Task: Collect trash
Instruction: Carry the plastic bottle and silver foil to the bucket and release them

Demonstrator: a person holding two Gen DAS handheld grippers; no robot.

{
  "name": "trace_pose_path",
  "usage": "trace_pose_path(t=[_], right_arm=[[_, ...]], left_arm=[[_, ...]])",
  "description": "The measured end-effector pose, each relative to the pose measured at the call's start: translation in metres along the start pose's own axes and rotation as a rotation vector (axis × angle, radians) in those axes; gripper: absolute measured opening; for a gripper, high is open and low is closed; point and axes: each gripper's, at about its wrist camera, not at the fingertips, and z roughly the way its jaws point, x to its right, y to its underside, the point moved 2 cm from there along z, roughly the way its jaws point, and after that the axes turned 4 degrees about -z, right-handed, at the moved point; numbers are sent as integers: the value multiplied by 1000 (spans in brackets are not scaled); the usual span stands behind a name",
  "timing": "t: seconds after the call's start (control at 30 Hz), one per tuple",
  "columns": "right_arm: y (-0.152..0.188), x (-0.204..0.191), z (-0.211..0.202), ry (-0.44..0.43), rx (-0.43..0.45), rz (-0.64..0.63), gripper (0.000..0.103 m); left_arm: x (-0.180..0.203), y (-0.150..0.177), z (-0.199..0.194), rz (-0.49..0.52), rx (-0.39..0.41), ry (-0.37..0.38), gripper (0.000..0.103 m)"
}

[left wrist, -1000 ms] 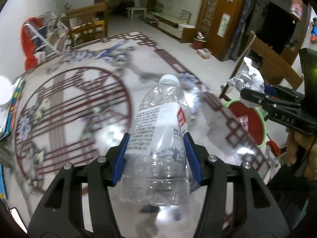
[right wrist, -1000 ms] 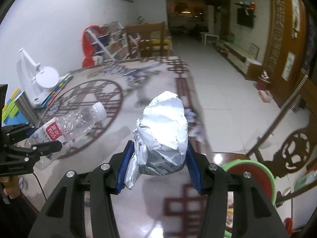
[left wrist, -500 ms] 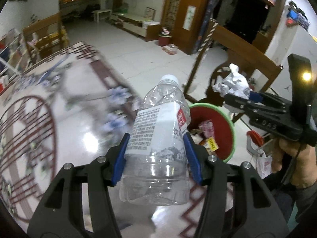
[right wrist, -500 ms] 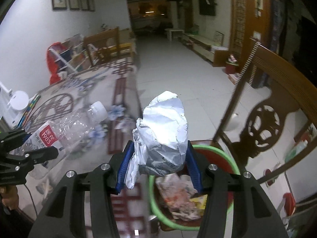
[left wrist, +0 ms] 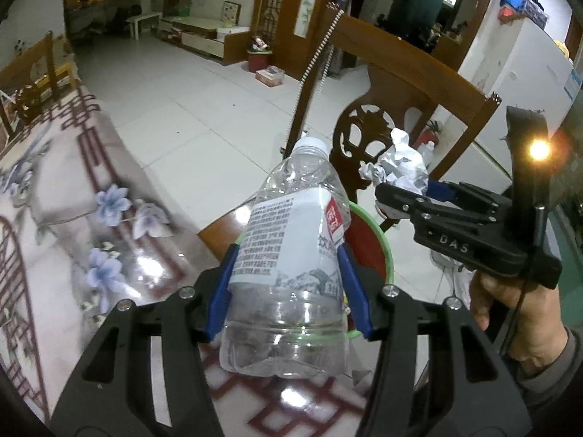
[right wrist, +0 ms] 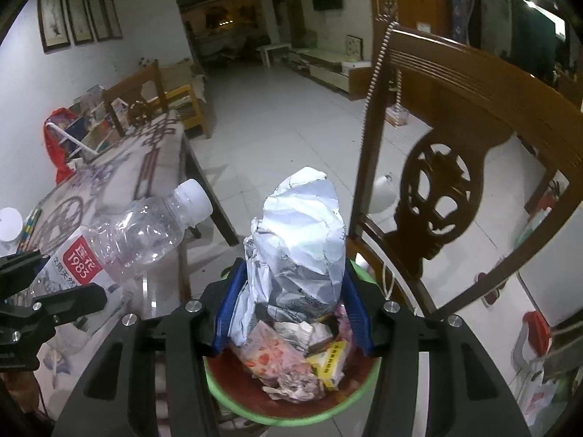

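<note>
Now, from my left wrist view, my left hand-held gripper (left wrist: 289,291) is clamped on a clear bottle (left wrist: 291,255), cap pointing away, over the worktop (left wrist: 73,218) edge and the bin (left wrist: 386,255) rim. My right hand-held gripper (left wrist: 397,191) shows at right, gripping a paper wad (left wrist: 400,164), my hand (left wrist: 524,317) around its handle.

From the right wrist view, my right hand-held gripper (right wrist: 291,302) pinches the paper wad (right wrist: 302,240) directly above the bin (right wrist: 291,411), which holds wrappers (right wrist: 291,360). The bottle (right wrist: 120,244) is at left, in the left hand-held gripper (right wrist: 54,284). A chair (right wrist: 455,167) stands behind.
</note>
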Motion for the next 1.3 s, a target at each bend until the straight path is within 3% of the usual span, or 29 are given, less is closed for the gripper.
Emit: trace_pose_path(t=[0.43, 1.13, 1.3], right_arm=[[4, 11, 14, 0, -37, 16, 50], [13, 12, 32, 8, -125, -5, 51], [12, 7, 33, 25, -124, -26, 55]], left_arm=[[16, 0, 37, 18, -58, 12, 52], [27, -2, 58, 38, -61, -6, 52], [23, -1, 59, 24, -50, -11, 53]])
